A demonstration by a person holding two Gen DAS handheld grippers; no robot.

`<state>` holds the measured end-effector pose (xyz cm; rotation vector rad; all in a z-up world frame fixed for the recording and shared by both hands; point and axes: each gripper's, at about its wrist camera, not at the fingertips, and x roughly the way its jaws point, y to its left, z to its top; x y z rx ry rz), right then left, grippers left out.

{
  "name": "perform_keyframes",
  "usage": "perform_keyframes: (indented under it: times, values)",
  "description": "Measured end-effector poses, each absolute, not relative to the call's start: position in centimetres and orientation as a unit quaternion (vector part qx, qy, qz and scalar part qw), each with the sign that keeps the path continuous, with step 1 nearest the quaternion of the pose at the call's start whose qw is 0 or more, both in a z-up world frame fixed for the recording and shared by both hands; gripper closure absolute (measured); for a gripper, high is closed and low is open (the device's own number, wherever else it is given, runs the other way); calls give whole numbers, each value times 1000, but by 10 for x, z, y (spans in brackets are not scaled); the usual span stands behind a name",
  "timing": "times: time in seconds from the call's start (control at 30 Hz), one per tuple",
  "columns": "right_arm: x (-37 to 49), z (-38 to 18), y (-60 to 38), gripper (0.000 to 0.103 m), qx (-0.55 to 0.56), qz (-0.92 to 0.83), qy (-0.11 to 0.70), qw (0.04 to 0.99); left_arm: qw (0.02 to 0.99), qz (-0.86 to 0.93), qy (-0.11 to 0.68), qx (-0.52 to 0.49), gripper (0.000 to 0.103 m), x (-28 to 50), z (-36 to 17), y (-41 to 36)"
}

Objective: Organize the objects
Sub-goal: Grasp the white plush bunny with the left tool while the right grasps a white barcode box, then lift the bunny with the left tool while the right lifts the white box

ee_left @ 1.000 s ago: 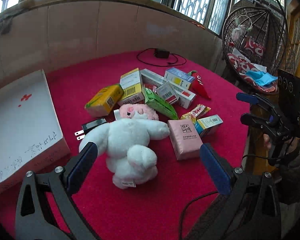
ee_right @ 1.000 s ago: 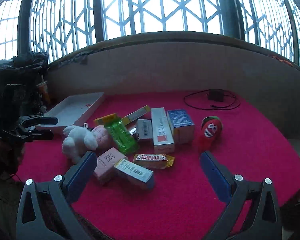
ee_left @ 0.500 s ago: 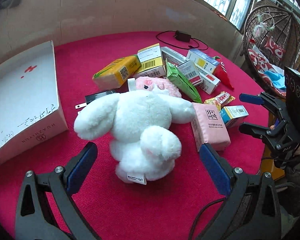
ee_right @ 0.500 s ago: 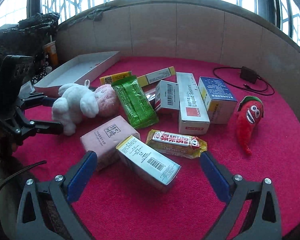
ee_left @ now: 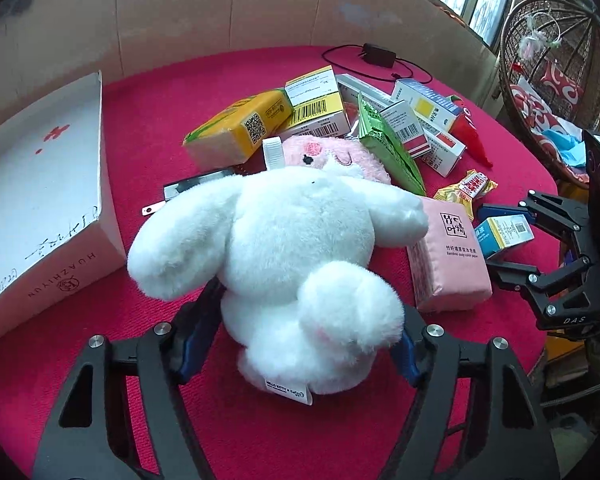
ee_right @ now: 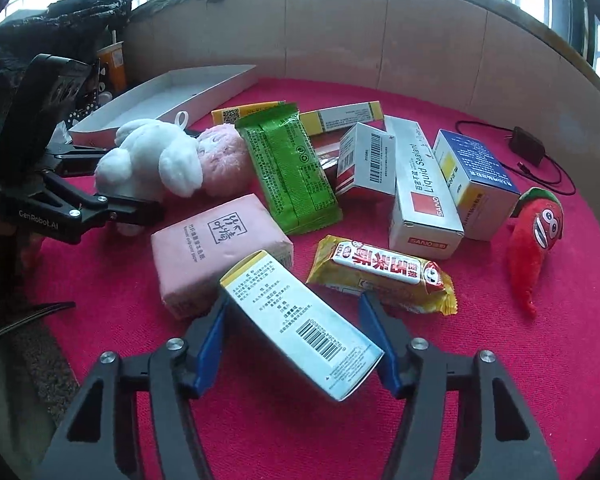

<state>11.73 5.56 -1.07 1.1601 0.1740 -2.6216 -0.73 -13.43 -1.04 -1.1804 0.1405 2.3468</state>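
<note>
A white plush rabbit (ee_left: 300, 240) lies on the red tabletop, its rear end toward my left gripper (ee_left: 308, 312). The left jaws are closing and their blue pads sink into the fur on both sides of its body. The right wrist view shows the left gripper (ee_right: 128, 180) around the rabbit (ee_right: 148, 160). A white and pale-blue carton with a yellow end and a barcode (ee_right: 300, 320) lies slantwise between the pads of my right gripper (ee_right: 296, 304). Those jaws are closing too and touch the carton's edges. In the left wrist view the right gripper (ee_left: 490, 240) flanks that carton (ee_left: 504, 234).
A white open box (ee_left: 40, 200) stands at the left. A pink tissue pack (ee_right: 216, 240), a yellow snack bag (ee_right: 384, 272), a green packet (ee_right: 292, 176), a pink plush (ee_right: 224, 156), several cartons and a red chilli plush (ee_right: 532, 240) crowd the middle. A charger with cable (ee_right: 524, 148) lies behind.
Both grippers have come down and forward onto the table. The left jaws have narrowed around the white rabbit, the right jaws around the barcode carton.
</note>
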Motion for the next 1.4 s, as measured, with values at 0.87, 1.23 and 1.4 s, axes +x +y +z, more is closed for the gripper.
perform_keyframes:
  times: [0.87, 1.23, 1.4]
  values:
    - [150, -13, 47, 42, 378, -921, -8, 97, 256, 895, 7, -364, 52, 14, 11, -149]
    - [159, 4, 44, 42, 354, -931, -15, 91, 263, 908, 2, -326, 52, 27, 24, -151]
    - [162, 15, 41, 42, 342, -935, -13, 91, 267, 912, 9, -311, 52, 33, 28, -149]
